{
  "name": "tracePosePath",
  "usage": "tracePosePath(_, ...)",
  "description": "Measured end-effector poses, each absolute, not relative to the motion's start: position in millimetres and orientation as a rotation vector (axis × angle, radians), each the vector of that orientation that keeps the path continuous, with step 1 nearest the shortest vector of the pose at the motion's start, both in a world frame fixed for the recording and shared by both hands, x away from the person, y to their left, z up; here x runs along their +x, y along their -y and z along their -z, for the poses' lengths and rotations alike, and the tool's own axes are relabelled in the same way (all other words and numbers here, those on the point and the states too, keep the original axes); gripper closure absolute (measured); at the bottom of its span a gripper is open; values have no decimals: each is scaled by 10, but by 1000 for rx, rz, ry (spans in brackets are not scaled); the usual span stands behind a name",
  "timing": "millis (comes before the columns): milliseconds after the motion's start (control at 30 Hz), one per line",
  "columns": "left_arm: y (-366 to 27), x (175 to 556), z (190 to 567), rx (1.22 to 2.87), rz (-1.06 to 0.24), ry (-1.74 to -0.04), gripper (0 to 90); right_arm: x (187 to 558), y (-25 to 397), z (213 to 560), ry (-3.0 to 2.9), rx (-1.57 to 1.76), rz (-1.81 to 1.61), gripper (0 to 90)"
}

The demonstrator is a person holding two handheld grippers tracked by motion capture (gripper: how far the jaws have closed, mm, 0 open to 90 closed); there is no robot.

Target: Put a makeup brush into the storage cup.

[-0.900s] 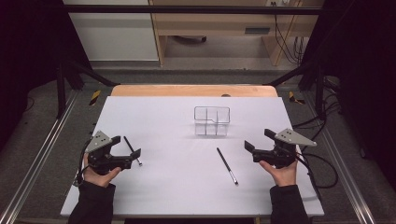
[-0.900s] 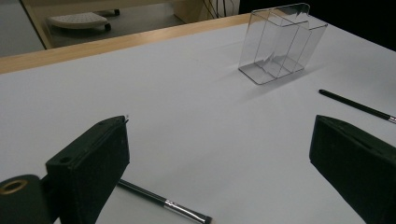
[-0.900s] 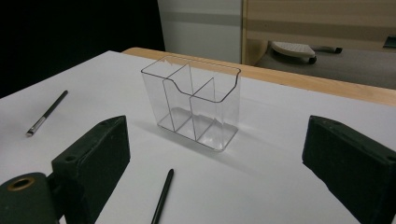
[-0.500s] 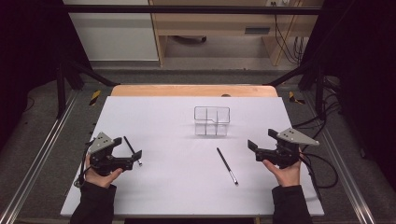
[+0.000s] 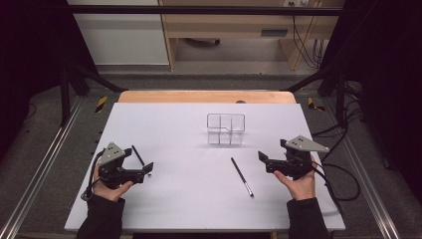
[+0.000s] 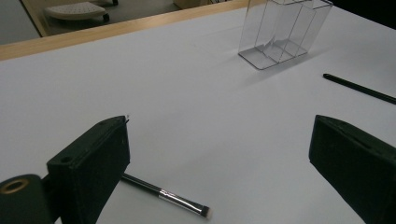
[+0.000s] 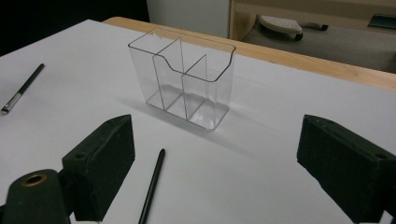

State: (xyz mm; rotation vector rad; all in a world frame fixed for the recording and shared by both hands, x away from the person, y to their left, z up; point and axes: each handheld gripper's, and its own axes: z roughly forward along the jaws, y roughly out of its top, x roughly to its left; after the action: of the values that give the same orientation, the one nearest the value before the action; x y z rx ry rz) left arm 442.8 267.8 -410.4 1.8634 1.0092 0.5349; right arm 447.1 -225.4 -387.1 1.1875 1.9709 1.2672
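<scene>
In the lower left of the high view the left gripper (image 5: 147,171) sits in the person's left hand (image 5: 110,185), low over the white table (image 5: 164,129). Its own view shows the two black jaws spread wide with nothing between them. A thin black brush (image 6: 166,193) lies flat on the table at the bottom centre of that view, its silver ferrule and pale tip pointing toward the lower right, its handle running in behind the left-hand jaw. In the high view this brush (image 5: 139,158) lies just beside the gripper's nose, slanting up and to the left.

In the lower right of the high view the right gripper (image 5: 262,158) rests in the person's right hand (image 5: 300,181). Its jaws are also spread wide and empty in its own view. A second black brush (image 7: 152,185) lies between them at the bottom of that view, touching neither; in the high view this brush (image 5: 242,177) lies just left of the gripper, in the lower centre.

Beyond both, at the centre of the high view, stands a clear plastic organiser (image 5: 226,128), upright, split into compartments, all of them empty (image 7: 186,84). It stands well apart from either gripper.
</scene>
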Motion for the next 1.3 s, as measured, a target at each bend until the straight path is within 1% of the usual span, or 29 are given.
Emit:
tracePosePath(533,-2642,4438,4149,1884,-526,-1006,49,4538,2007,3917,-2059,1187,-1175,128)
tracePosePath(1100,-2629,4439,4160,1890,-525,-1006,50,4599,1757,4101,-2193,1179,-1057,123)
tracePosePath(1300,-2615,4437,4162,1894,-523,-1002,50,4611,1695,4174,-2228,1176,-1016,137)
